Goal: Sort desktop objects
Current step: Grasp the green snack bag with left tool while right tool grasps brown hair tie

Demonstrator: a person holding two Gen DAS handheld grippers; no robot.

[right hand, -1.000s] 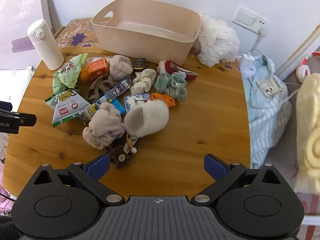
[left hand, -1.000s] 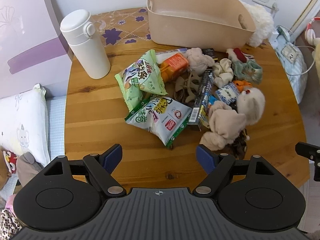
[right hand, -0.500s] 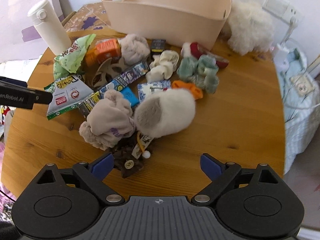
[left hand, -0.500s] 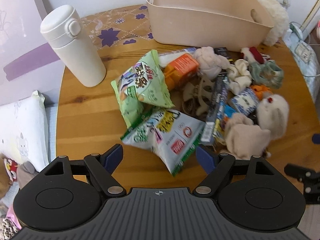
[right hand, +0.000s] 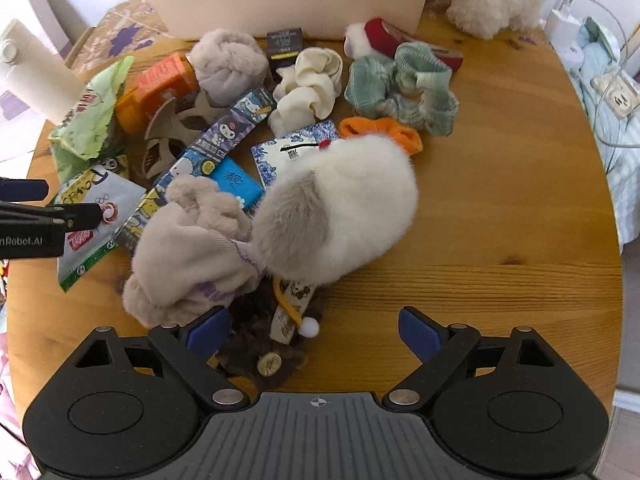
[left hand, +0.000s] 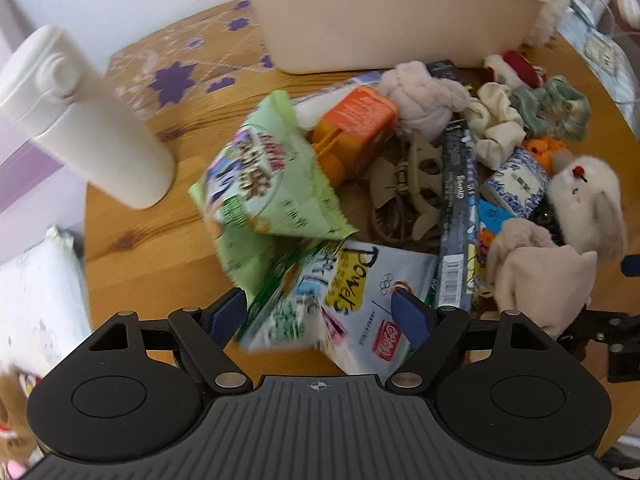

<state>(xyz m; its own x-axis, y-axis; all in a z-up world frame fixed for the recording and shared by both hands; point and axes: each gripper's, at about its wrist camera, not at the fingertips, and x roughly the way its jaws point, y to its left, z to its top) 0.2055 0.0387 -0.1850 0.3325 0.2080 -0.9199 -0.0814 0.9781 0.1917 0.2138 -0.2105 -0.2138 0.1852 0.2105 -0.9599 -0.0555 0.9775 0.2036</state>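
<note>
Both grippers have dropped closer to the pile: the left gripper (left hand: 320, 316), fingers apart, now straddles the white snack bag (left hand: 360, 304), while the right gripper (right hand: 314, 330), fingers apart and empty, hangs over the dark furry item (right hand: 256, 344) at lower centre, so picking looks imminent.

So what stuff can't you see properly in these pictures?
- Beige bin, both views: the top edge cuts off its inside.
- Green snack bag, left view: print blurred.
- Dark furry thing, right view: partly hidden by the right gripper and beige socks.

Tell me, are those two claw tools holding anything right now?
Nothing is held. The left gripper hangs open over a white snack packet; the right gripper is open above a dark furry item.
</note>
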